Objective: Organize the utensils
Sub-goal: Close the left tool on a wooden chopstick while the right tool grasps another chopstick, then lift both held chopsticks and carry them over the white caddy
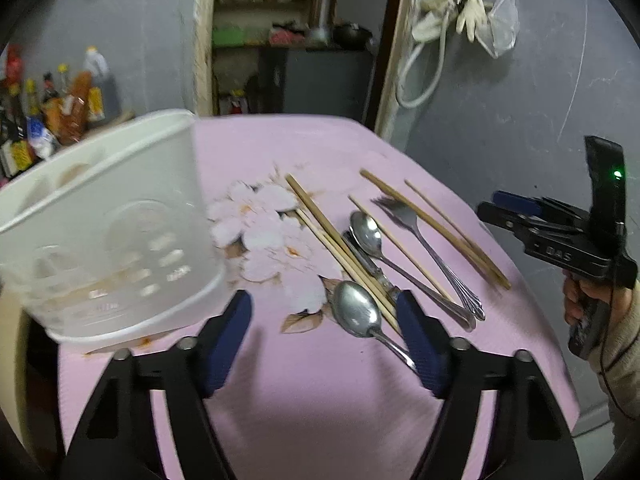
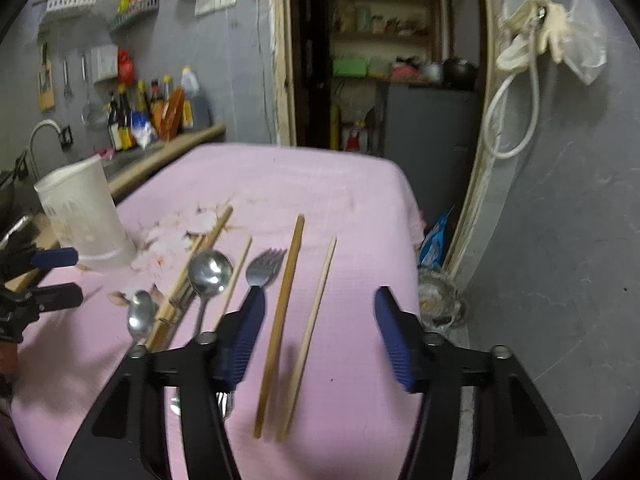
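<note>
Utensils lie on the pink tablecloth: several wooden chopsticks, two spoons and a fork. A white plastic utensil holder stands at the left. My left gripper is open and empty, low over the cloth, with the near spoon between its fingers. My right gripper is open and empty over a pair of chopsticks; the fork lies by its left finger. The holder shows at the left there. The right gripper also shows in the left view.
The table's right edge drops to the floor, where a glass dish and a blue bag sit. A counter with sauce bottles lies behind left. An open doorway is behind the table.
</note>
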The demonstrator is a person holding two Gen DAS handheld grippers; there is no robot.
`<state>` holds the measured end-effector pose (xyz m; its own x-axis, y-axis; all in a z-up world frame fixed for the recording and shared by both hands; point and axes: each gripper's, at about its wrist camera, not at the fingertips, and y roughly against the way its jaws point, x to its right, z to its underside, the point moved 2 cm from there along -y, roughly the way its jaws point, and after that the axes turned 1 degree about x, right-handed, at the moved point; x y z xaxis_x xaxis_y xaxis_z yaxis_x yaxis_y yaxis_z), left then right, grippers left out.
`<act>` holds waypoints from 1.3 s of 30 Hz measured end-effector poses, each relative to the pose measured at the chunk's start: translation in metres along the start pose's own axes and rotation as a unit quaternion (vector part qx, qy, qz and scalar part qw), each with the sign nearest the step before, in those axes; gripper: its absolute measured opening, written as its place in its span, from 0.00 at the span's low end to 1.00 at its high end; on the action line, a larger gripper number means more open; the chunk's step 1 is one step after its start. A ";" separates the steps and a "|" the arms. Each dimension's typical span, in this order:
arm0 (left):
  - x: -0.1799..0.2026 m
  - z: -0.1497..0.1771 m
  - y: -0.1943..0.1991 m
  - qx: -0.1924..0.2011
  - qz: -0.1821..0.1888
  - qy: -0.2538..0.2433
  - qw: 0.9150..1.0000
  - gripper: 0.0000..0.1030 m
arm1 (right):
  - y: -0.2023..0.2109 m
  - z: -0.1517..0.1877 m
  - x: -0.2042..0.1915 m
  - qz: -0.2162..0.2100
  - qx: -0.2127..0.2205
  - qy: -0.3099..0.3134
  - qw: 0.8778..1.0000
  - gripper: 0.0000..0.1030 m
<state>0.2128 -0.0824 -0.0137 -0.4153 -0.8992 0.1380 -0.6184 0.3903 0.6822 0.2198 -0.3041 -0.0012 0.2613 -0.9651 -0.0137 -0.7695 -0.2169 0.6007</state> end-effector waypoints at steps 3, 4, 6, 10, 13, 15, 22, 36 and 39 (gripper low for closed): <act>-0.003 -0.003 -0.016 -0.032 0.019 0.009 0.999 0.48 | -0.019 -0.002 0.005 -0.011 -0.032 0.001 0.999 0.32; -0.005 -0.003 -0.021 -0.041 0.022 0.011 0.999 0.43 | -0.026 -0.004 0.007 -0.017 -0.044 -0.001 0.999 0.29; -0.006 -0.005 -0.027 -0.055 0.025 0.014 0.998 0.38 | -0.037 -0.006 0.010 -0.025 -0.061 -0.004 0.998 0.26; -0.015 -0.003 -0.038 -0.078 0.037 0.030 0.996 0.35 | -0.060 -0.015 0.014 -0.030 -0.095 -0.008 0.995 0.23; -0.019 -0.005 -0.041 -0.081 0.042 0.032 0.995 0.35 | -0.075 -0.020 0.018 -0.027 -0.115 -0.011 0.993 0.23; -0.019 -0.006 -0.041 -0.082 0.044 0.029 0.995 0.35 | -0.081 -0.023 0.018 -0.026 -0.126 -0.011 0.992 0.23; -0.010 -0.002 -0.046 -0.106 0.068 0.017 0.992 0.12 | -0.097 -0.030 0.010 -0.012 -0.153 0.002 0.988 0.20; -0.012 -0.009 -0.001 -0.015 0.050 0.039 0.998 0.00 | -0.050 -0.029 0.012 -0.053 -0.078 -0.074 0.993 0.03; -0.012 -0.010 0.020 0.027 0.026 0.034 0.999 0.00 | -0.022 -0.029 0.003 -0.059 -0.012 -0.073 0.995 0.03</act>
<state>0.2121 -0.0658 0.0052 -0.4025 -0.8882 0.2216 -0.6326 0.4449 0.6339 0.2546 -0.2975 0.0090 0.2609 -0.9442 -0.2011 -0.7237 -0.3291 0.6066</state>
